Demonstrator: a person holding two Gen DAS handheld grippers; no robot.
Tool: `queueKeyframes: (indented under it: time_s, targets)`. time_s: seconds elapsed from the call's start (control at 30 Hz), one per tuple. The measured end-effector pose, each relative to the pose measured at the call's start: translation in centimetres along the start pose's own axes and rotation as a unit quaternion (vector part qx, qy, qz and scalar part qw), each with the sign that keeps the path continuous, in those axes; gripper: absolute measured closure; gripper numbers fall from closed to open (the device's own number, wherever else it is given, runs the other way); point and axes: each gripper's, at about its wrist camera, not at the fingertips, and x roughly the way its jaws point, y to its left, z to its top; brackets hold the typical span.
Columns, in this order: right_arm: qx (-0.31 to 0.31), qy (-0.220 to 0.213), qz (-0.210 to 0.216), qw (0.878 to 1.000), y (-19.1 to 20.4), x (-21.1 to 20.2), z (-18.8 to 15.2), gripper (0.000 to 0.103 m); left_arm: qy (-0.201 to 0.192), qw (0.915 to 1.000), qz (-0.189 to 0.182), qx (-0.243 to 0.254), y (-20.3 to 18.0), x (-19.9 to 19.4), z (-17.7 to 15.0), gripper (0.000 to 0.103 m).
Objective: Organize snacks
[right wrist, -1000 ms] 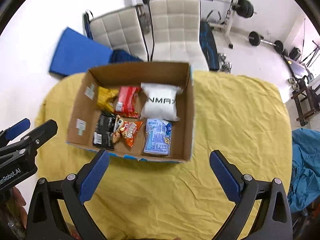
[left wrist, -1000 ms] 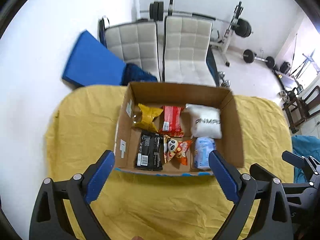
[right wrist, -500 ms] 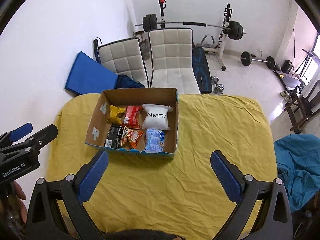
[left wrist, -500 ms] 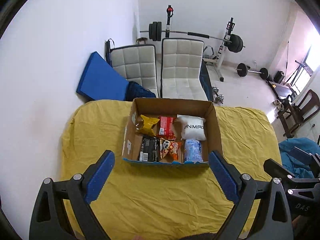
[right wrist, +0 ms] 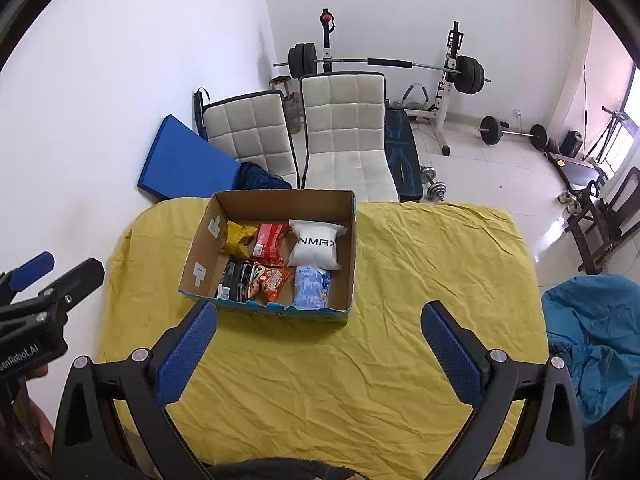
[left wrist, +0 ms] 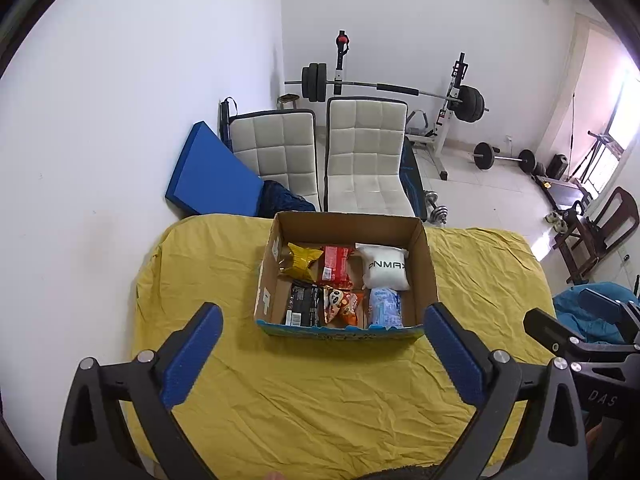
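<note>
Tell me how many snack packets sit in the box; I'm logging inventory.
6. Back row: yellow packet, red packet, white packet. Front row: black packet, orange packet, blue packet. Others could hide underneath.

box [left wrist: 425,264] – matt cardboard | tablecloth [left wrist: 320,392] – creased yellow cloth | packets [left wrist: 385,307] glossy, probably plastic

open cardboard box [left wrist: 425,264] of six snack packets, on yellow cloth

back row, left to right: crumpled yellow packet [left wrist: 301,261], red packet [left wrist: 335,265], white pillow pack [left wrist: 385,270] lettered in black. front row: black packet [left wrist: 303,305], orange packet with a panda face [left wrist: 342,304], pale blue packet [left wrist: 385,306]. all lie flat, packed close together.
</note>
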Motion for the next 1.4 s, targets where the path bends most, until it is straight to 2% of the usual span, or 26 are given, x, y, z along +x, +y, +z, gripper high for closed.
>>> queueKeyframes:
  time_s: [1.4]
  targets:
    - [0.013, -0.019, -0.043, 0.999, 0.15, -0.31, -0.08, 0.0, 0.002, 0.9996, 0.015, -0.022, 0.1, -0.07, -1.0, 0.0]
